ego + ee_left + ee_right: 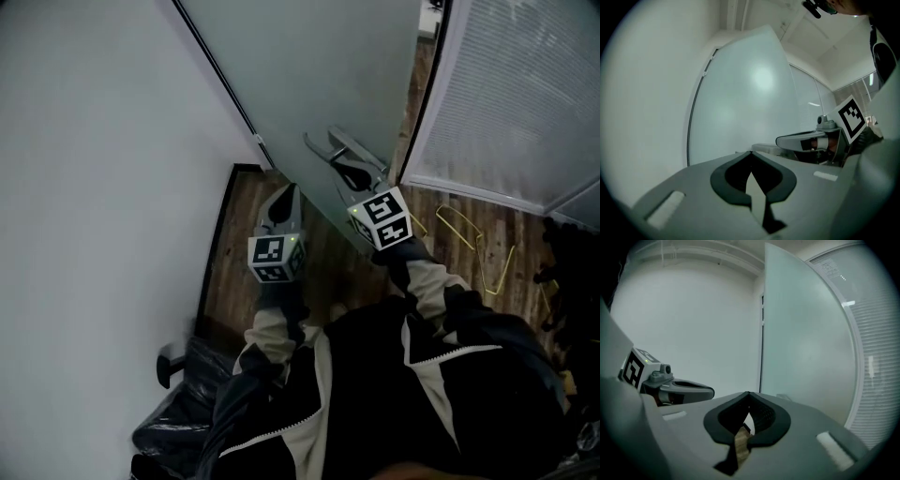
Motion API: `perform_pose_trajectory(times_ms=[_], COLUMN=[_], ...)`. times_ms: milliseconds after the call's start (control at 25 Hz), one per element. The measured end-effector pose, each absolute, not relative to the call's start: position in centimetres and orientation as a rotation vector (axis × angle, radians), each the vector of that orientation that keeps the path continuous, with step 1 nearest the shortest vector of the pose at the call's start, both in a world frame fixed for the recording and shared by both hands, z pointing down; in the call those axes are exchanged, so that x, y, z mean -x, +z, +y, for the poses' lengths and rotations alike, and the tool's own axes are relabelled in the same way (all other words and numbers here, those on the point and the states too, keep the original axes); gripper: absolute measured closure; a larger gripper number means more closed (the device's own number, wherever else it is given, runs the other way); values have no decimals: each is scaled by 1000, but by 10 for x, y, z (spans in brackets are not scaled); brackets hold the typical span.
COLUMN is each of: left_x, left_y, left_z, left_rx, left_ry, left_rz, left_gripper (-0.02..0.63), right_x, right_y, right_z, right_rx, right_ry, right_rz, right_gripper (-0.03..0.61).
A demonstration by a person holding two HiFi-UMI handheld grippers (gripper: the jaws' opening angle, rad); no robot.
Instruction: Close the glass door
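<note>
— What lies at the left?

— A smooth white wall (pixel 84 187), and at its foot a crinkled, glossy black bag (pixel 183 412) whose contents are hidden. Beside it runs a plank wood floor (pixel 248 211).

— And the grippers?

— The left gripper (pixel 750 153) has its grey jaws pressed together with nothing between them. The right gripper (pixel 749 393) is closed and empty too.

— Where is the glass door?

— The frosted, pale glass door (pixel 309 66) stands ajar, angled out from the wall, its dark edge just ahead of both grippers. Whether the right gripper touches it cannot be told.

— Further right?

— White slatted blinds (pixel 525 94), then bent yellow wire frames (pixel 483 248) on the floor, partly cut off.
</note>
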State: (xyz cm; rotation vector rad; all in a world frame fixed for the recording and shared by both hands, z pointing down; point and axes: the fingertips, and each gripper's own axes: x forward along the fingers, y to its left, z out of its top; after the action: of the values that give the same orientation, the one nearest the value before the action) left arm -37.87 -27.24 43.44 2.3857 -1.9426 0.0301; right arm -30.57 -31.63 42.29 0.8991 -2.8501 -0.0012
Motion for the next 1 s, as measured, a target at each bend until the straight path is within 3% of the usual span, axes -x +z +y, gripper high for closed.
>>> perform_pose_trajectory(times_ms=[560, 880, 960, 1000], left_x=[351, 356, 357, 358], left_y=[444, 446, 445, 445], left_z=[-305, -302, -297, -295], left_rx=[-2577, -2585, -2586, -2584], left_ry=[9, 19, 17, 13], left_rz=[-1632, -1606, -1605, -1605], left_gripper=[607, 608, 607, 607], right_x=[280, 305, 311, 314], right_y=[457, 470, 476, 479], right_z=[-334, -338, -340, -343], right_rx=[-1138, -905, -830, -802], right_ry=[-34, -808, -870, -892], right_rz=[-2573, -1971, -1881, -1844], right_gripper=[574, 571, 473, 453])
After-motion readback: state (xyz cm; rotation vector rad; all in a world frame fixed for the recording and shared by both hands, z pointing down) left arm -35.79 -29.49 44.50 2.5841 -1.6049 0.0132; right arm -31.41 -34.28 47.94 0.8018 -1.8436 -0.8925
